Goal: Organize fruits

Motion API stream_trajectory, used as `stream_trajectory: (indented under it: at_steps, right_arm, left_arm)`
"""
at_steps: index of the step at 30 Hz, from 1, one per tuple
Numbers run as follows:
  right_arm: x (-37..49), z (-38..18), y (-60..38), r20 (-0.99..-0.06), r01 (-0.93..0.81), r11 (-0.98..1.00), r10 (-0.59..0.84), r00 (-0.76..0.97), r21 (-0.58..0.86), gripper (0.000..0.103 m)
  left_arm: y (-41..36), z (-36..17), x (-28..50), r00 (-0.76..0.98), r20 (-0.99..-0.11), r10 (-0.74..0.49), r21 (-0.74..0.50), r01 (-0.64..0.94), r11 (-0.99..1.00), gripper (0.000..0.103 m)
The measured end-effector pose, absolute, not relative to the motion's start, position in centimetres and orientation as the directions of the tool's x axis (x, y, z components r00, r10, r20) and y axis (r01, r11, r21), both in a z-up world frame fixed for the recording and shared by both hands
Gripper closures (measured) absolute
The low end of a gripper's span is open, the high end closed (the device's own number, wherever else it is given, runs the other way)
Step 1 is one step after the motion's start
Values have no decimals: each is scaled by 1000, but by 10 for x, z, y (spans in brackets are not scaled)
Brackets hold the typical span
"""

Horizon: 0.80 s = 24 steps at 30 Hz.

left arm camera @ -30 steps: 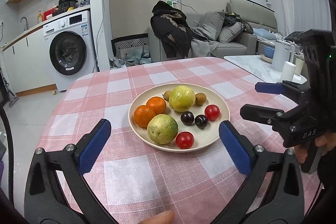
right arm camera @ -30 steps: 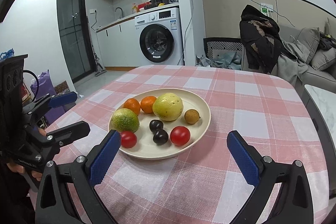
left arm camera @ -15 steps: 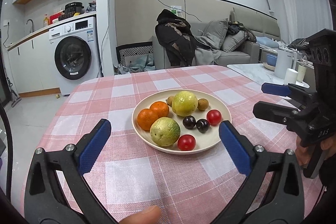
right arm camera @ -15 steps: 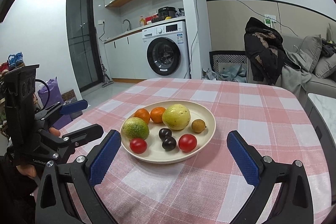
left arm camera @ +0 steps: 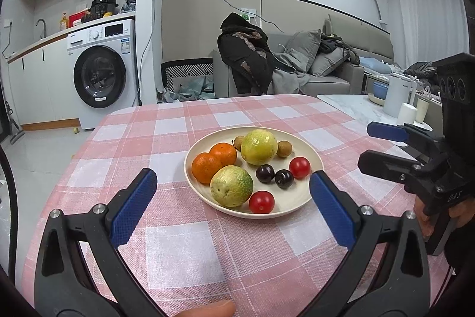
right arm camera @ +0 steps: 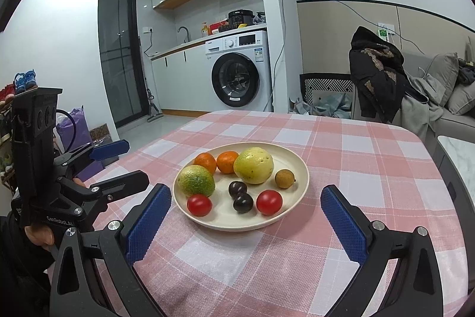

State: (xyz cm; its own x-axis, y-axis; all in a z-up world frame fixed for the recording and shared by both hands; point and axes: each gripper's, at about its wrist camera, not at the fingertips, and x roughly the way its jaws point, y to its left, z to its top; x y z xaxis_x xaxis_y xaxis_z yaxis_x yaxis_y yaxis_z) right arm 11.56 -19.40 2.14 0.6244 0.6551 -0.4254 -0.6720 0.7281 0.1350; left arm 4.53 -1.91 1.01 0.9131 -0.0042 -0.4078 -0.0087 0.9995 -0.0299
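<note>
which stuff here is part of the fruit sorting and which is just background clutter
Part of the job:
- plate
- two oranges
- two green-yellow fruits
- two red tomatoes
- two dark cherries
- two small brown fruits
- left gripper and right gripper, both open

Just lying about:
- washing machine
- black jacket
- sofa cushions
- white kettle

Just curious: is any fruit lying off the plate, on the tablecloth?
No, every fruit sits on the plate; the tablecloth around it holds none.

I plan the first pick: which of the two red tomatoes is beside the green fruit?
The red tomato at the plate's front edge; the other lies beside the dark cherries.
</note>
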Motion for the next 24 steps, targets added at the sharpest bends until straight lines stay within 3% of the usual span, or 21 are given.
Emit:
stream_trajectory:
  at_steps: [24]
  right_arm:
    - [116,22,-194,-437,-671,729,652,620,136,0]
  left_arm:
    - [-18,6,46,907,-420,-3,-47,-19,999,0]
